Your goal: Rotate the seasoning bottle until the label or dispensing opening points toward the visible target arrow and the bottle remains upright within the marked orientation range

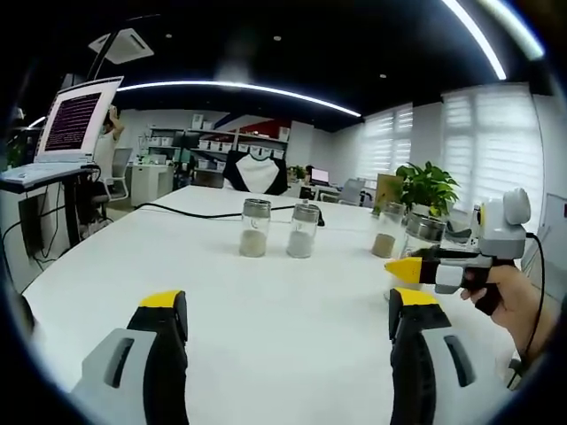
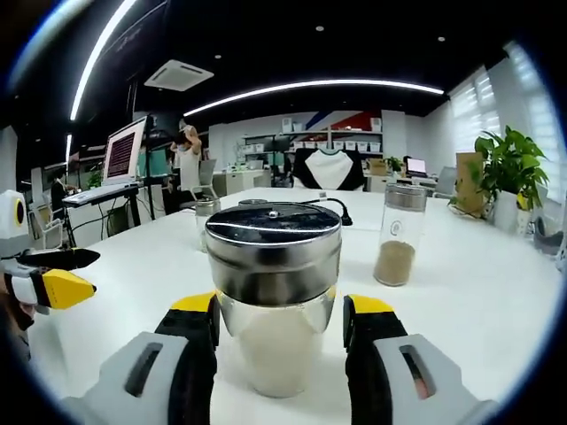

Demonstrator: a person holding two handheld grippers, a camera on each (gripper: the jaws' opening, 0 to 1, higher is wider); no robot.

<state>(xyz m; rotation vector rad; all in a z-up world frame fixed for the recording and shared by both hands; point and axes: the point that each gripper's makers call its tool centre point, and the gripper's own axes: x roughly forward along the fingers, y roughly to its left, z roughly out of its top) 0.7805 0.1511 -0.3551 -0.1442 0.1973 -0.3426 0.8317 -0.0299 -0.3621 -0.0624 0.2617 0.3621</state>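
Note:
A glass seasoning bottle (image 2: 273, 292) with a steel lid and pale powder stands upright on the white table (image 2: 478, 292). My right gripper (image 2: 279, 323) has its yellow-tipped jaws pressed against the bottle's two sides, low on the glass. In the left gripper view that bottle (image 1: 424, 230) shows behind the right gripper (image 1: 416, 268), which a hand (image 1: 509, 297) holds. My left gripper (image 1: 288, 310) hovers open over the table (image 1: 266, 319) with nothing between its jaws, and it enters the right gripper view from the left (image 2: 75, 273).
Two more jars (image 1: 254, 227) (image 1: 302, 231) stand mid-table, and a jar of brown seasoning (image 2: 395, 235) sits to the right. A black cable (image 1: 195, 211) crosses the far table. A laptop on a stand (image 1: 75, 119) is at left, a plant (image 2: 509, 164) at right.

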